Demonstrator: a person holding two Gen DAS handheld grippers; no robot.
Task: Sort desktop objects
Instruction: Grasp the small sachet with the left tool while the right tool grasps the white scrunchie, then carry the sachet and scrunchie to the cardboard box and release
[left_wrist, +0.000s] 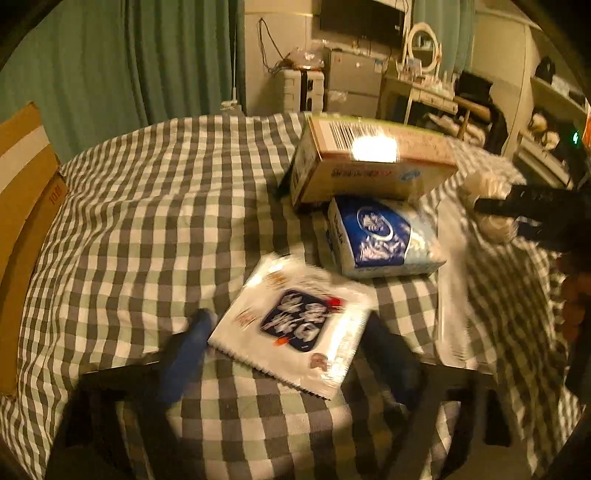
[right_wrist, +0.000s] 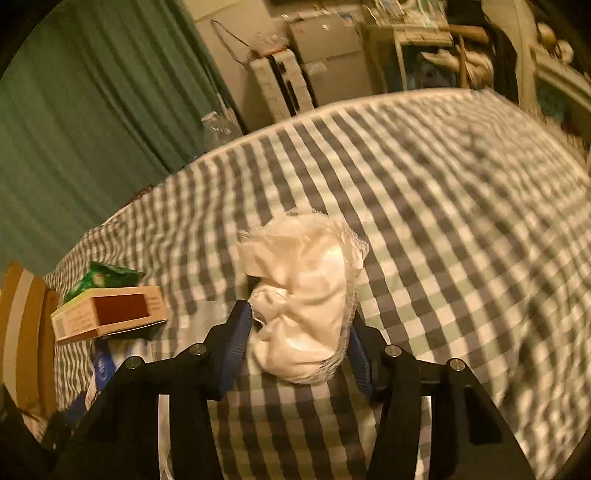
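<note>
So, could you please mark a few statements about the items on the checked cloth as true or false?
1. The white packet lies between the fingers of the left tool. True.
2. The cardboard box lies flat on the cloth. False: it rests tilted on the blue and white pack.
3. The right tool is around the crumpled white cloth bundle. True.
4. The cloth is plain white. False: it is checked.
5. The curtain behind is red. False: it is green.
</note>
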